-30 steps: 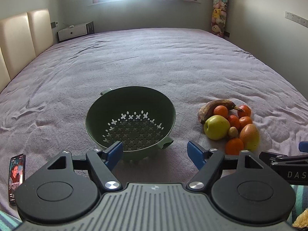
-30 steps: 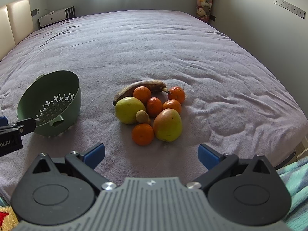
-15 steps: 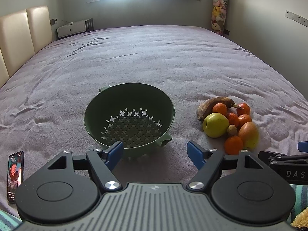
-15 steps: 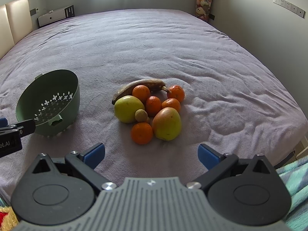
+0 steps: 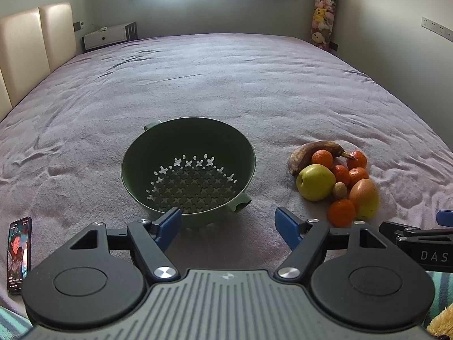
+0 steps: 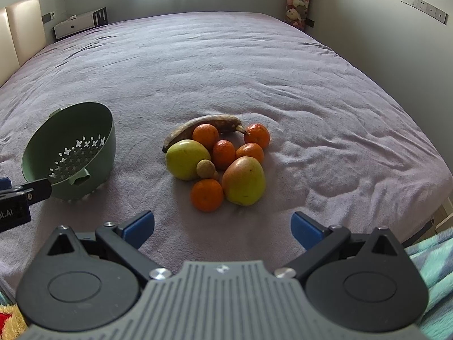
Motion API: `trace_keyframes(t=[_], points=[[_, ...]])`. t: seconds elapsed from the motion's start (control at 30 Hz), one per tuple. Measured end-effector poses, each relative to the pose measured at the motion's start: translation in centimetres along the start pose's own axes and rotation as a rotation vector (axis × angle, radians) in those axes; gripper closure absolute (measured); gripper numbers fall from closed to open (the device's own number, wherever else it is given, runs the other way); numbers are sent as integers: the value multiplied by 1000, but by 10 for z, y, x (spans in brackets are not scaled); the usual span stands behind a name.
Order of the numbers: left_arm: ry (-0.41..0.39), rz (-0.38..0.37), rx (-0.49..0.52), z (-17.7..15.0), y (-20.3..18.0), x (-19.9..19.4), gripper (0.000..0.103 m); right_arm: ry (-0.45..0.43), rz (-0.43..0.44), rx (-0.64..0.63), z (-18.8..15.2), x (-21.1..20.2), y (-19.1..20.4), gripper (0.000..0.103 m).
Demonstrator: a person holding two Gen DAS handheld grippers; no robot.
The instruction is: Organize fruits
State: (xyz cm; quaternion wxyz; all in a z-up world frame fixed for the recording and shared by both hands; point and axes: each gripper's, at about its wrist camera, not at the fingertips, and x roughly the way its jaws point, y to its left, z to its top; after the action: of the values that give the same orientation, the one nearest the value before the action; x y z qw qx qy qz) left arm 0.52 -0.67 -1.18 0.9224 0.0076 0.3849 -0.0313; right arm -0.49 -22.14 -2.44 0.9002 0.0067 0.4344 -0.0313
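Item one — your left tongs (image 5: 228,223): blue pads spread wide, nothing between them, hovering over the bed (image 5: 226,85) with its mauve cover.

Item two — your right tongs (image 6: 222,225): likewise spread wide, gripping nothing.

Item three: green colander (image 5: 188,167), straight ahead of your left tongs, its near wall just beyond the left pad. It sits tipped on the cover, mouth turned toward you, with no fruit inside. From your right tongs it lies ahead and well to the left.

Item four: the fruit pile, straight ahead of your right tongs and ahead-right of your left, well apart from the colander. All pieces lie clustered and touching on the cover:
- brown banana (image 6: 203,127), farthest from the tongs, curved along the back of the pile;
- yellow-green apple (image 6: 185,158), on the left side;
- mango (image 6: 244,180), yellow-green with a red blush, near right;
- nearest tangerine (image 6: 206,195), just left of the mango and closest to your right tongs;
- four more tangerines (image 6: 223,153) between the banana and the mango;
- one small round tan fruit (image 6: 205,168), wedged between apple and mango.

Item five: phone (image 5: 19,255), screen lit, flat on the bed to the far left of your left tongs.
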Motion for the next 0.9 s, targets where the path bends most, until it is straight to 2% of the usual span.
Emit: trace_keyframes(t=[0.57,0.77,0.9], points=[[22,-21,1,0,-3,3,20,16,-5,3,2,4,0,4],[24,-52,18,2,-9,5,23,-3,43,67,1,9,-14,4],[24,-87,28,4,-14,7,26,-25,21,67,2,14,-19,4]])
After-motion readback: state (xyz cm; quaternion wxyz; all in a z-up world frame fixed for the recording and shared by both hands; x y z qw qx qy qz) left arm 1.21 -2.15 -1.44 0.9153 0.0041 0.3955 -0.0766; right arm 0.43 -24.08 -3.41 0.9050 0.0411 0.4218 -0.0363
